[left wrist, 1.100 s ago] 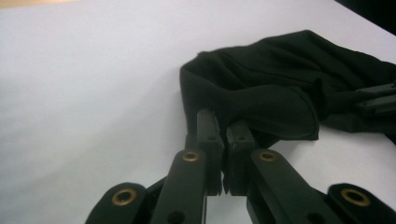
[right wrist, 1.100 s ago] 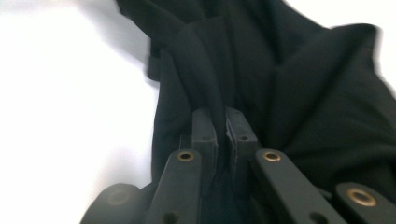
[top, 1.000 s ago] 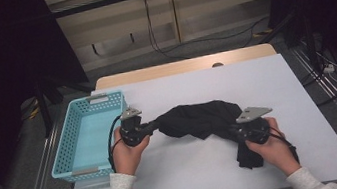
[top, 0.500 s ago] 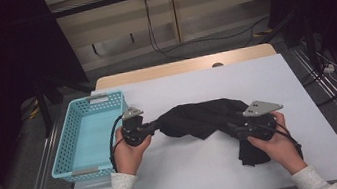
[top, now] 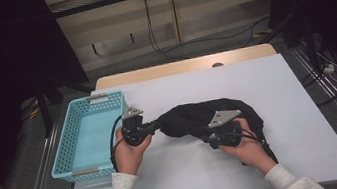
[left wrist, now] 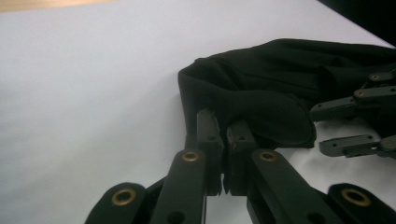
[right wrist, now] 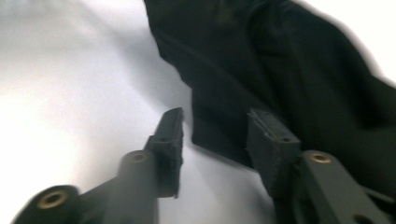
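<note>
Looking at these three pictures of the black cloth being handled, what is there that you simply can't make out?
- What garment the black cloth is: bunched up in the high view.
- Whether the right gripper touches the cloth edge between its parted jaws: the right gripper view is blurred.
- How much cloth the shut left gripper pinches: its pads cover the fold.
- The blue basket: its near inside wall is hidden by the rim.

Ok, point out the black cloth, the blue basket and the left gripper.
black cloth [top: 195,116]: high view, its bunched middle.
blue basket [top: 65,158]: high view, its left wall.
left gripper [left wrist: 223,128]: left gripper view, between its fingertips.
</note>
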`<move>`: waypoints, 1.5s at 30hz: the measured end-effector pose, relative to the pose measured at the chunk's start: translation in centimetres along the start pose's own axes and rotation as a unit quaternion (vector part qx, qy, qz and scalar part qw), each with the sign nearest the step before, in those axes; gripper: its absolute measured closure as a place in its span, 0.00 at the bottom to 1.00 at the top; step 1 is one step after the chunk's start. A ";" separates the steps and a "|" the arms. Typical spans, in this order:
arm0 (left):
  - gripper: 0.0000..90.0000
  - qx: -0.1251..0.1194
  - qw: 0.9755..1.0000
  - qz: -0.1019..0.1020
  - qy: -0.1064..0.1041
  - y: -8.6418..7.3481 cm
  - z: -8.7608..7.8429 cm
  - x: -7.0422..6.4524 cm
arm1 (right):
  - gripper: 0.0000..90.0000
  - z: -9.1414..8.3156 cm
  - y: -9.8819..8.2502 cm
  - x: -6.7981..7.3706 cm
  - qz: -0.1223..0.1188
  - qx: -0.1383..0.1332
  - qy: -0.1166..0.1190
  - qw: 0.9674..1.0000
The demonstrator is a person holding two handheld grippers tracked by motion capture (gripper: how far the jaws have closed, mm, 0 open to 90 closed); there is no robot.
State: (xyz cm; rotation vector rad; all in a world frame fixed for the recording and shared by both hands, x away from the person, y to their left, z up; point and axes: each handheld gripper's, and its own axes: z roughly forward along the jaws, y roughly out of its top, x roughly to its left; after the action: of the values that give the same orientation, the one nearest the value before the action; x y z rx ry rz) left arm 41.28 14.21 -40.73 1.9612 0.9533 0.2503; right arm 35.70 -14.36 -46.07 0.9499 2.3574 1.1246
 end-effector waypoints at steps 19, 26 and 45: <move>0.97 -0.025 0.999 -0.023 0.014 0.4 -1.5 0.9 | 0.96 -2.9 -1.0 0.3 0.002 0.003 0.013 1.000; 0.97 -0.018 0.999 -0.036 0.017 0.2 -1.1 0.9 | 0.96 -5.7 -2.9 0.2 0.003 -0.002 0.029 1.000; 0.96 -0.012 0.999 -0.019 -0.039 0.2 -0.2 -0.4 | 0.70 -3.2 -0.6 2.6 -0.016 -0.031 0.044 0.998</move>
State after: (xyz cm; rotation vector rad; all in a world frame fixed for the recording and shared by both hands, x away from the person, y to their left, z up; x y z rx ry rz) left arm 41.03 13.97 -40.37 1.9144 0.9334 0.1623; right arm 31.82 -14.53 -44.68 0.8545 2.3825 1.2451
